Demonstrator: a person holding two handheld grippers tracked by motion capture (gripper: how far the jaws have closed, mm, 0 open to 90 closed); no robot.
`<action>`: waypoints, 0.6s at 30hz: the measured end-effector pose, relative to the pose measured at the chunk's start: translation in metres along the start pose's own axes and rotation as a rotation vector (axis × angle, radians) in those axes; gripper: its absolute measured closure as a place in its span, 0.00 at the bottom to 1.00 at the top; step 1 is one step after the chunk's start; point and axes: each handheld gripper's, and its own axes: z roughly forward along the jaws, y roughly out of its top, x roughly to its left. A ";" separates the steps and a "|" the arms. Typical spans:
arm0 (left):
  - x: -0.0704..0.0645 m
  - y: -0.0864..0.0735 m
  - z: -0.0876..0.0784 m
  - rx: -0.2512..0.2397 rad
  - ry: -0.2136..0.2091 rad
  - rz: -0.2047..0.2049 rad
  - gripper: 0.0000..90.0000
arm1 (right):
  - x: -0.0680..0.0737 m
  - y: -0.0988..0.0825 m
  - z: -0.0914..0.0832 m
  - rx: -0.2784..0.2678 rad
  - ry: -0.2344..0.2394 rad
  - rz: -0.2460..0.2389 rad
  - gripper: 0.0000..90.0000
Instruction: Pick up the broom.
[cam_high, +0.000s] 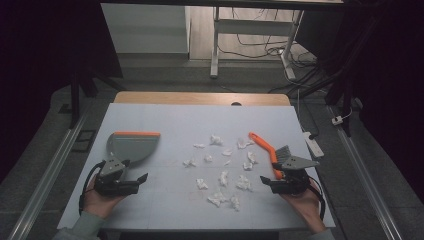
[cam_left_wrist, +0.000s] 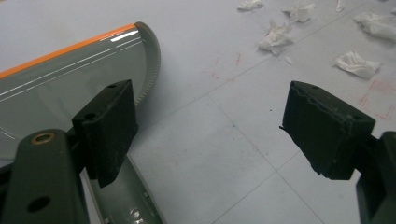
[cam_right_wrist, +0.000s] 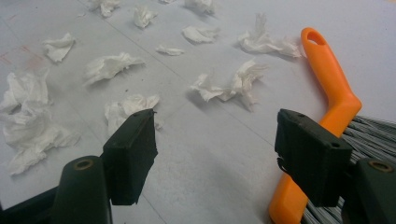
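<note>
Nearest the person, the left gripper (cam_high: 141, 179) rests low at the front left of the white table (cam_high: 165, 117), its jaws spread wide with nothing between them; in the left gripper view the bare tabletop shows in the gap. Just beside it lies the dustpan (cam_left_wrist: 70, 79), a smooth grey scoop with a glossy curved back wall, a ribbed rim and a thin orange strip along its lip, its grey handle running under that gripper's left jaw. At the front right the right gripper (cam_high: 264, 180) is likewise wide apart and empty. Just beside its right jaw lies the brush (cam_right_wrist: 334, 105), with a bright orange handle, kinked in the middle and ending in a hanging loop, and a fan of grey bristles to the right of the handle. Farther out, between dustpan and brush, crumpled white paper scraps (cam_high: 223, 177) are scattered over the middle of the table, apart from one another and from both tools.
</note>
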 end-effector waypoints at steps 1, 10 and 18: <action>0.000 0.000 0.000 -0.001 0.000 0.000 0.21 | 0.000 0.000 0.000 -0.001 -0.002 0.003 0.33; 0.001 0.000 0.000 0.002 0.006 0.002 0.21 | 0.001 0.002 -0.001 -0.001 -0.005 0.004 0.33; 0.002 0.000 0.002 0.011 0.015 0.006 0.21 | 0.002 0.005 -0.003 -0.002 -0.007 0.003 0.33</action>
